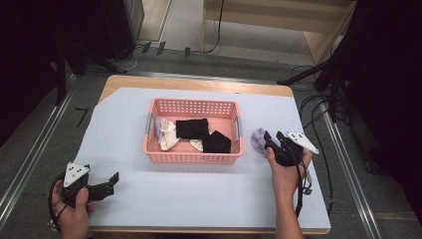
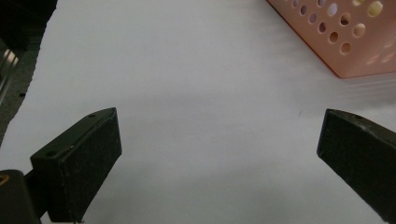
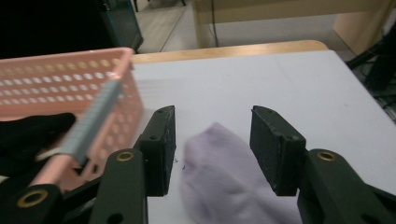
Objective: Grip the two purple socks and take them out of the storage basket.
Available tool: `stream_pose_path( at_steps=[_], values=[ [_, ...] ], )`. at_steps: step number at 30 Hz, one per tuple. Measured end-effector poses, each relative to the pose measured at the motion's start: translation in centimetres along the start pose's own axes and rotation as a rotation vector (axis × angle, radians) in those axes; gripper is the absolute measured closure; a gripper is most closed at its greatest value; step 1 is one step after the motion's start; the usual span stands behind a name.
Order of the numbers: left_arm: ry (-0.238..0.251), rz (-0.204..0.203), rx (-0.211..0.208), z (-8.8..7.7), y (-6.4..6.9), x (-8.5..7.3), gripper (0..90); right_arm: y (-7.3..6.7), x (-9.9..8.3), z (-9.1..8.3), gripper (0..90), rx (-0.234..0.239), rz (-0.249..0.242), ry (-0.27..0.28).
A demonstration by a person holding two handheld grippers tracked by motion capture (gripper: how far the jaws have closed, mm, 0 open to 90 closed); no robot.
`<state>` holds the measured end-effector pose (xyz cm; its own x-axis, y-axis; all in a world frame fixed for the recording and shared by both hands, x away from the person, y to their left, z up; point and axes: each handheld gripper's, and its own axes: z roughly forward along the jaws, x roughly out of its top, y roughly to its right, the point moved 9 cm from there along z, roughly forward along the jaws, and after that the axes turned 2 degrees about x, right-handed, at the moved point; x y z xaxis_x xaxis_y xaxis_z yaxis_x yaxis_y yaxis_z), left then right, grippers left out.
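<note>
Just beside the pink perforated plastic basket, the right gripper is standing half open over a lilac fabric sock, pads not pressing it. Well apart from the basket, the left gripper is gaping wide, holding nothing.

1. High view: the surface is evenly and brightly lit from overhead; the room at the left and right edges falls into near-black.
2. High view: shadows are soft and short; a faint one lies under the front wall of the pink basket. Overall resolution is low and fine detail is soft.
3. Left gripper view: the white cover is near overexposed toward the top; the black pads are sharp.
4. Right gripper view: the lilac cloth and the basket's grey handle are blurred.
</note>
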<state>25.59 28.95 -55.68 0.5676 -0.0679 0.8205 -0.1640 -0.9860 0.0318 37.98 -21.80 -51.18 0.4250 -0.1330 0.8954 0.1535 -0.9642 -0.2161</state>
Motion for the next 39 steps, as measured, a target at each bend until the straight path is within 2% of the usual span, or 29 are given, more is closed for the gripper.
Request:
stream_pose_path(
  at_steps=[7, 12, 13, 14, 15, 16, 17, 18, 19, 20, 21, 22, 23, 27, 32, 33, 34, 35, 39],
  values=[
    [0.002, 0.0, 0.0, 0.0, 0.1, 0.0, 0.5, -5.1, 1.6, 0.6, 55.6, 0.077, -0.062, 0.001],
    [0.003, 0.0, -0.002, 0.0, 0.1, 0.0, 0.5, -9.4, 1.7, 1.6, 57.6, 0.13, -0.106, -0.021],
    [0.003, 0.0, -0.002, 0.0, 0.1, 0.0, 0.5, -9.4, 1.7, 1.6, 57.6, 0.13, -0.106, -0.021],
    [0.002, 0.001, -0.002, 0.0, 0.0, 0.0, 0.5, -11.3, 1.6, 2.1, 58.7, 0.161, -0.114, -0.031],
    [0.002, 0.001, -0.002, 0.0, 0.0, 0.0, 0.5, -11.3, 1.6, 2.1, 58.7, 0.161, -0.114, -0.031],
    [0.002, 0.002, -0.002, 0.0, 0.0, 0.0, 0.5, -12.1, 1.6, 2.3, 59.3, 0.17, -0.119, -0.036],
    [0.002, 0.002, -0.003, 0.0, 0.0, 0.0, 0.5, -13.9, 1.5, 2.8, 60.6, 0.196, -0.131, -0.045],
    [0.002, 0.0, -0.003, 0.0, 0.0, 0.0, 0.5, -14.6, 1.4, 3.0, 61.1, 0.201, -0.135, -0.049],
    [0.002, 0.0, -0.003, 0.0, 0.0, 0.0, 0.5, -14.6, 1.4, 3.0, 61.1, 0.201, -0.135, -0.049],
    [0.003, -0.001, -0.002, 0.0, 0.0, 0.0, 0.5, -16.2, 1.3, 3.4, 61.9, 0.224, -0.145, -0.058],
    [0.002, -0.001, -0.003, 0.0, 0.0, 0.0, 0.5, -16.9, 1.2, 3.6, 62.3, 0.231, -0.149, -0.062],
    [0.003, -0.001, -0.003, 0.0, 0.0, 0.0, 0.5, -17.6, 1.1, 3.9, 62.6, 0.238, -0.158, -0.065],
    [0.003, -0.001, -0.003, 0.0, 0.0, 0.0, 0.5, -17.6, 1.1, 3.9, 62.6, 0.238, -0.158, -0.065],
    [0.001, -0.001, -0.003, 0.0, 0.0, 0.0, 0.5, -20.1, 0.9, 4.8, 63.9, 0.268, -0.158, -0.084],
    [0.001, -0.001, -0.003, 0.0, 0.0, 0.0, 0.5, -22.1, 0.4, 5.9, 65.2, 0.284, -0.155, -0.126],
    [0.001, -0.001, -0.003, 0.0, 0.0, 0.0, 0.5, -22.1, 0.4, 5.9, 65.2, 0.284, -0.155, -0.126],
    [0.0, -0.001, -0.003, 0.0, 0.0, 0.0, 0.5, -22.9, 0.1, 6.4, 65.7, 0.293, -0.16, -0.144],
    [0.0, -0.001, -0.003, 0.0, 0.0, 0.0, 0.5, -22.9, 0.1, 6.4, 65.7, 0.293, -0.16, -0.144],
    [-0.001, -0.006, -0.005, 0.1, 0.1, 0.0, 0.5, -24.7, -0.7, 7.4, 66.7, 0.298, -0.172, -0.186]
  ],
)
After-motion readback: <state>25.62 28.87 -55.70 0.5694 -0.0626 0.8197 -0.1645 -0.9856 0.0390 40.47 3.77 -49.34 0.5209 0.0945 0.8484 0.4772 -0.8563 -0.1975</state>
